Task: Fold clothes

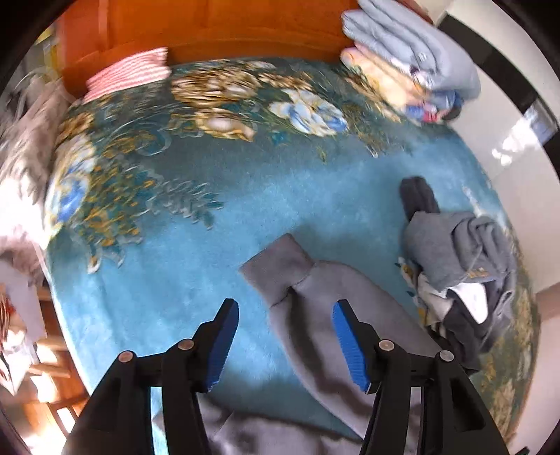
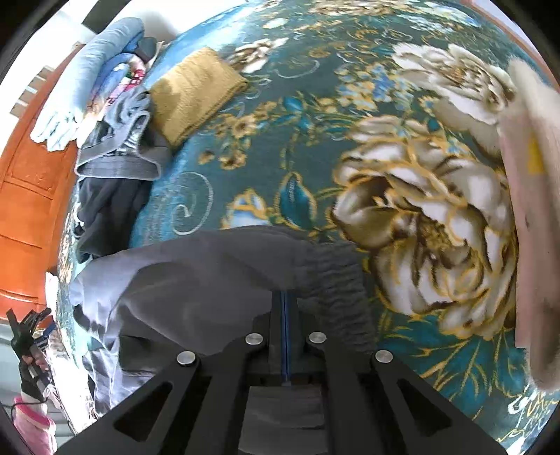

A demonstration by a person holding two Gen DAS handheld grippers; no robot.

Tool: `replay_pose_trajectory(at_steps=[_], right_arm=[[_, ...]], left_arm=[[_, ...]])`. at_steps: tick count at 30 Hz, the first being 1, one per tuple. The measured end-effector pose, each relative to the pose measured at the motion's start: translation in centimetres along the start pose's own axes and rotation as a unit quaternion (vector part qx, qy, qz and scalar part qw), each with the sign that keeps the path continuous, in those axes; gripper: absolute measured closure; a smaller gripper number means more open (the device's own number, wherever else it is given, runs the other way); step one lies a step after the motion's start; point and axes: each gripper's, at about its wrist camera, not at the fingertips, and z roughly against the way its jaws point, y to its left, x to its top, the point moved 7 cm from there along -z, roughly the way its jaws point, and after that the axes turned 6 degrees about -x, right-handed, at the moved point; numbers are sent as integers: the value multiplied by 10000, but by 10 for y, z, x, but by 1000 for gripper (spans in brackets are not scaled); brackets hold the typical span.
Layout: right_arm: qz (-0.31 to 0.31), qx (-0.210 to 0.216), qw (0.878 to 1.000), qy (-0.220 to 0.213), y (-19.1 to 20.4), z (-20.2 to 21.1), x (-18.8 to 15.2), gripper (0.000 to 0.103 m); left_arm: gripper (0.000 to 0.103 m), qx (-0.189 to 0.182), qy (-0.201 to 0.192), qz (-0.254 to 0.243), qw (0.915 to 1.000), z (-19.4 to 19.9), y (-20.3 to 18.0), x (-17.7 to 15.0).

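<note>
A grey sweatshirt lies on the teal flowered blanket. In the left wrist view its sleeve (image 1: 315,297) with a ribbed cuff runs up between my fingers. My left gripper (image 1: 285,344) is open above the sleeve and holds nothing. In the right wrist view my right gripper (image 2: 285,301) is shut on the grey sweatshirt (image 2: 196,280) near its ribbed hem, with cloth bunched over the fingers. The left gripper also shows at the far left edge of the right wrist view (image 2: 29,336).
A pile of unfolded grey and dark clothes (image 1: 465,266) lies to the right, also in the right wrist view (image 2: 115,147). A folded mustard garment (image 2: 196,94) lies beyond it. Stacked bedding (image 1: 409,56) and a striped pillow (image 1: 129,73) sit against the wooden headboard (image 1: 227,24).
</note>
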Motion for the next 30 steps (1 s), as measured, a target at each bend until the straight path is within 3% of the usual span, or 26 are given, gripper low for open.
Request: replay_pose_trajectory(at_steps=[4, 8, 13, 15, 17, 20, 23, 26, 30], right_arm=[[66, 123, 9999, 21, 8, 5, -10, 103], [121, 170, 9998, 79, 10, 12, -27, 103], [154, 181, 9997, 69, -2, 37, -48, 102], [137, 143, 9997, 134, -13, 46, -61, 90], [83, 49, 9998, 186, -26, 53, -75, 68], [-99, -62, 9994, 323, -50, 61, -100, 54], [-414, -71, 9975, 574, -73, 64, -129, 51], [-873, 275, 9911, 969, -87, 53, -160, 51], [-1529, 1140, 9737, 1250, -81, 28, -180, 50]], left_arm=[[42, 93, -84, 241, 9996, 22, 31, -34], [42, 433, 76, 443, 9980, 29, 70, -71], [42, 521, 447, 622, 9957, 19, 95, -114], [42, 557, 648, 585, 9946, 11, 96, -128], [42, 575, 832, 556, 9933, 5, 96, -140], [44, 446, 1016, 688, 9914, 0, 93, -150], [44, 307, 1147, 849, 9893, -5, 91, -158], [47, 235, 1222, 1103, 9861, -11, 95, -164], [58, 159, 1238, 1485, 9810, -16, 103, -171]])
